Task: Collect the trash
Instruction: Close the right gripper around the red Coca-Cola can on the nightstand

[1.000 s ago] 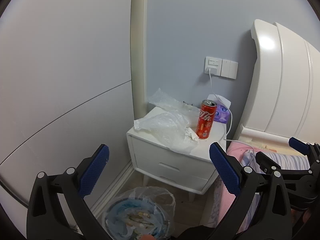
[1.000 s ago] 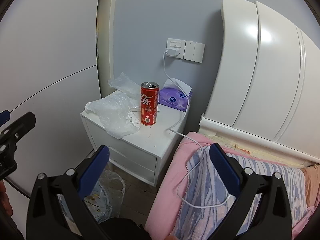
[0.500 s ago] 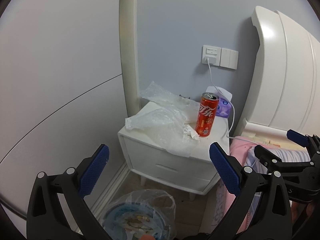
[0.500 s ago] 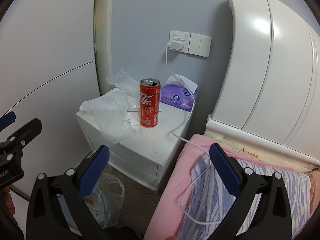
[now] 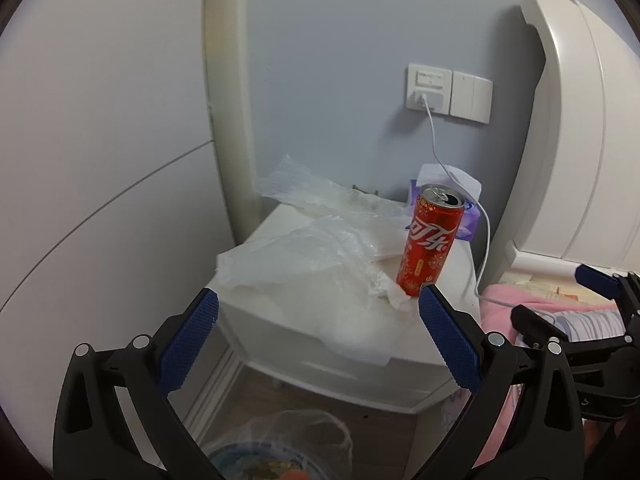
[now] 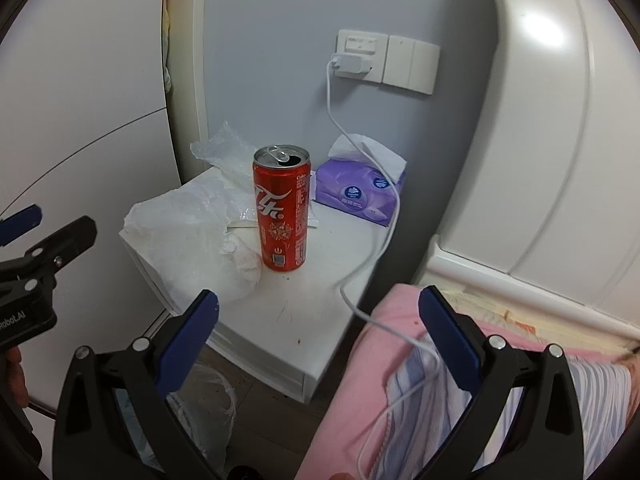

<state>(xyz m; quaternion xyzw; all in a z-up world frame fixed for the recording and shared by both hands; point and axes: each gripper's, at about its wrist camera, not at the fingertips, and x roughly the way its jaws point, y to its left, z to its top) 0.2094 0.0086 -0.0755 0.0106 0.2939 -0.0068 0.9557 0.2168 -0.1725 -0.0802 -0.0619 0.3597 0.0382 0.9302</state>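
An opened red soda can (image 5: 430, 240) (image 6: 282, 208) stands upright on a white nightstand (image 5: 456, 280) (image 6: 304, 312). Left of the can lies crumpled clear plastic wrap (image 5: 320, 248) (image 6: 192, 224) with a bit of white tissue (image 6: 244, 264) at the can's foot. My left gripper (image 5: 318, 332) is open and empty, short of the nightstand's front. My right gripper (image 6: 318, 332) is open and empty too, nearer than the can and a little to its right. On the floor below stands a bin lined with a clear bag (image 5: 280, 448) (image 6: 208, 412) that holds some rubbish.
A purple tissue pack (image 6: 356, 192) sits at the nightstand's back. A white charger cable (image 6: 360, 280) runs from the wall socket (image 6: 356, 56) across the top onto the bed's pink and striped bedding (image 6: 432, 400). The white headboard (image 6: 540, 140) rises at right.
Both grippers have moved closer to the nightstand; the can and the plastic wrap look larger. Both stay open and nothing on the nightstand has shifted.
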